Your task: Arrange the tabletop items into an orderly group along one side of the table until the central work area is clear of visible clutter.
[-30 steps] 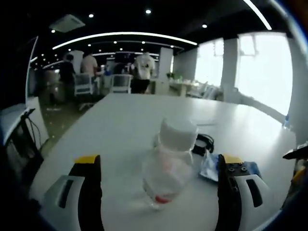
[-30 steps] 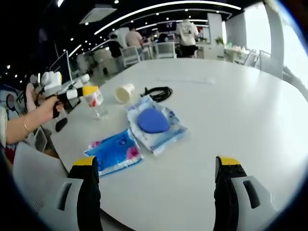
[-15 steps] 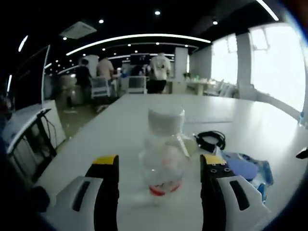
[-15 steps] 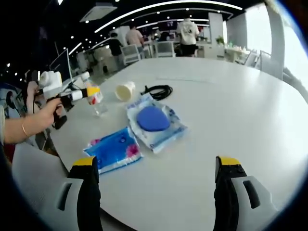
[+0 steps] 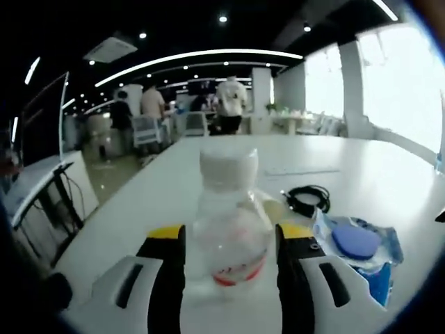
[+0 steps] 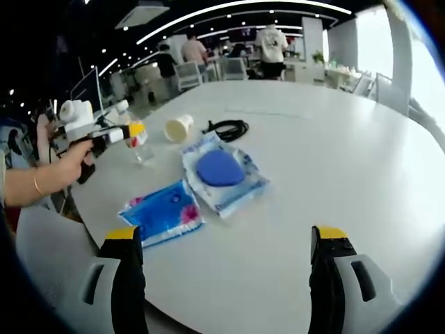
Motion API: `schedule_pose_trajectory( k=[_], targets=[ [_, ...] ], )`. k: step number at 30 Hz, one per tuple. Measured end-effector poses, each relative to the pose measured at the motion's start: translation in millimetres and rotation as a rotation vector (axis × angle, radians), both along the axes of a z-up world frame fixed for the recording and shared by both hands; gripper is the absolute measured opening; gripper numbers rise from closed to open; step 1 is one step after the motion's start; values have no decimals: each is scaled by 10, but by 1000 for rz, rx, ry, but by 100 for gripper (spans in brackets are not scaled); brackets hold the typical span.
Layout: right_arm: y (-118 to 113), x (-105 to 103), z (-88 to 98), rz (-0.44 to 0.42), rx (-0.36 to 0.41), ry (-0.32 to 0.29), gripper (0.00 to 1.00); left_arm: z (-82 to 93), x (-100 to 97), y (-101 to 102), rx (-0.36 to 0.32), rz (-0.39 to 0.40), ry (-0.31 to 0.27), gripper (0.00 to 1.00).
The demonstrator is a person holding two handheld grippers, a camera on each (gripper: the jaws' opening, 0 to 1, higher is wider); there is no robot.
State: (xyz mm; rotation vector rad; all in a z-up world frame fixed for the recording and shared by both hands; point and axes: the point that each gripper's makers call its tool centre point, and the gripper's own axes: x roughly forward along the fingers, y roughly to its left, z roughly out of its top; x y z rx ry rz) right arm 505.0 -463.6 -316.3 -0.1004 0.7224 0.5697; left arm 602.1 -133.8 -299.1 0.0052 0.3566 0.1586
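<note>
Left gripper [image 5: 228, 240] has closed in since a second ago; jaws now flank the clear bottle [image 5: 229, 223], touching or nearly so; bottle upright, beside paper cup [image 6: 179, 128] at the table [image 6: 334, 160] edge; right gripper [image 6: 226, 243] spread, well apart.

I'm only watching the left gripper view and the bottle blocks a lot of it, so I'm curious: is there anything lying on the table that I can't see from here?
Observer: Yes. In the right gripper view a flat blue packet lies near the table's edge, beside the clear pouch with the blue disc.
Operator: There's something pale behind the bottle. What is it?
Observer: A paper cup, tipped on its side next to the black cable.
Operator: And what is the other gripper doing?
Observer: The right gripper is open over bare table, holding nothing, while the left gripper has its jaws on either side of the bottle.
</note>
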Motion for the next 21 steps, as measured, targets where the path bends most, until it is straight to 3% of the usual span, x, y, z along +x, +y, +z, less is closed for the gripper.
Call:
schedule_pose_trajectory(
  k=[10, 21],
  targets=[
    [-13, -4, -31, 7, -19, 4, 99, 16, -9, -38, 40, -43, 17, 40],
    [-28, -14, -47, 11, -35, 8, 99, 14, 22, -3, 35, -161, 39, 39]
  ],
)
